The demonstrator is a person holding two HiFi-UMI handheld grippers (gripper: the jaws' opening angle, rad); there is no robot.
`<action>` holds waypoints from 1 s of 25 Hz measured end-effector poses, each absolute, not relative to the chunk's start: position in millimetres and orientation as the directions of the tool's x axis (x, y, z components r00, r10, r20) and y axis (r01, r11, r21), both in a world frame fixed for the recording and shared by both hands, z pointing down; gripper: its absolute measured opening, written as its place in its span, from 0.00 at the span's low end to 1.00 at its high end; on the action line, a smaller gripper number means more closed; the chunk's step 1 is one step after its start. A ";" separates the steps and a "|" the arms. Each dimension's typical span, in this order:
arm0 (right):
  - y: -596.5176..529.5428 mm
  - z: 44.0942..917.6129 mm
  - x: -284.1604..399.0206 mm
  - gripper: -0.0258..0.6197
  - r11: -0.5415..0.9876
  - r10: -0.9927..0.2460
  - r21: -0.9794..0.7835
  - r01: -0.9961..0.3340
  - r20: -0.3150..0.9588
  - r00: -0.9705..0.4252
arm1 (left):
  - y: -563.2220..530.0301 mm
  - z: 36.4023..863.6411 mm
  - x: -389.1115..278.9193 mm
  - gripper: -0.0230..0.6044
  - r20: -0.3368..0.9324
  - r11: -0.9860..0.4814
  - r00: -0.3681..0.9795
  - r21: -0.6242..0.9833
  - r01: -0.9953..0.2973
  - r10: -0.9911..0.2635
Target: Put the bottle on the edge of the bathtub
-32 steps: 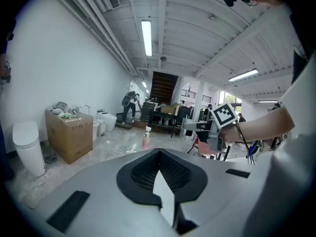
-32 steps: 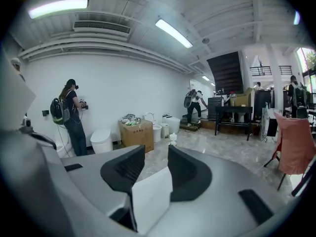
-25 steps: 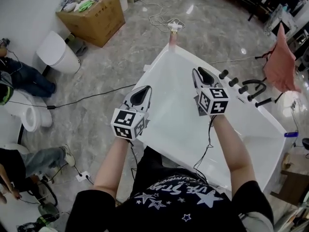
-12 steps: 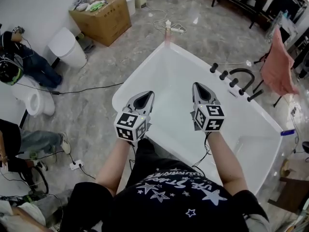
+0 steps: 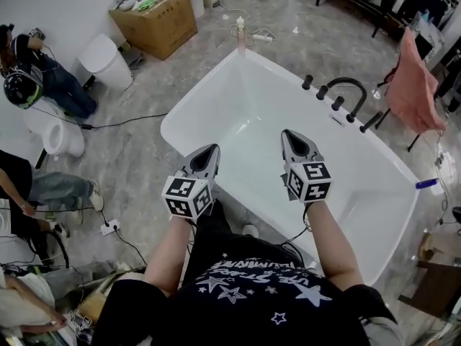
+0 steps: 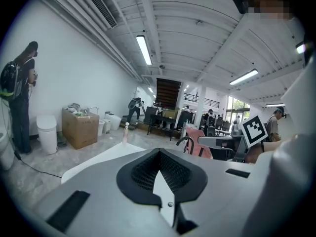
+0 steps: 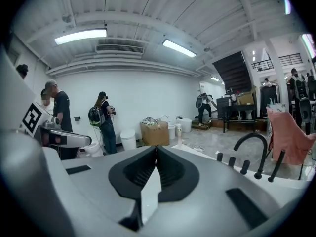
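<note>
The pale pink bottle [image 5: 240, 36] stands upright at the far end of the white bathtub [image 5: 170, 130], at the tip of its rim, well apart from both tools. The left tool [image 5: 211, 150] hovers over the tub's near left rim with its jaws pressed together and nothing between them. The right tool [image 5: 289, 135] hangs over the basin, likewise pressed together and empty. A black faucet [image 5: 346, 85] sits on the right rim.
</note>
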State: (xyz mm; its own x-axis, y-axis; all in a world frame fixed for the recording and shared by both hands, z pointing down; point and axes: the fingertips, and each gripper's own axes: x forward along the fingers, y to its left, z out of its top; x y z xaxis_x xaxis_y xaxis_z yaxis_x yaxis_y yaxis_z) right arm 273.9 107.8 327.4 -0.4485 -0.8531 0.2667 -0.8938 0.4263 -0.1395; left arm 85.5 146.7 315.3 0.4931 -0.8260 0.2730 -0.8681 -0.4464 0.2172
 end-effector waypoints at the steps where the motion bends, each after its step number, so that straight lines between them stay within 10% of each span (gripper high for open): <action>1: 114.6 327.8 276.8 0.06 0.437 -0.847 -0.145 -0.888 0.266 -0.460 | 154.7 314.0 87.7 0.06 0.272 -0.436 0.485 0.224 -0.872 -0.831; 25: 223.4 343.2 205.6 0.06 0.594 -0.727 -0.207 -0.777 0.275 -0.629 | 300.3 340.5 52.8 0.06 0.355 -0.326 0.411 0.276 -0.904 -0.840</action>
State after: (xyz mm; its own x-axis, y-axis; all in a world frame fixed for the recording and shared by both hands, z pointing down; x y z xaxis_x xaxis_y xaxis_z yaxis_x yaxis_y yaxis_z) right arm 205.6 223.4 343.2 -0.6288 -0.7274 0.2749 -0.7775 0.5938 -0.2072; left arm 52.8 300.3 340.5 0.4106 -0.8399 0.3551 -0.9044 -0.3256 0.2757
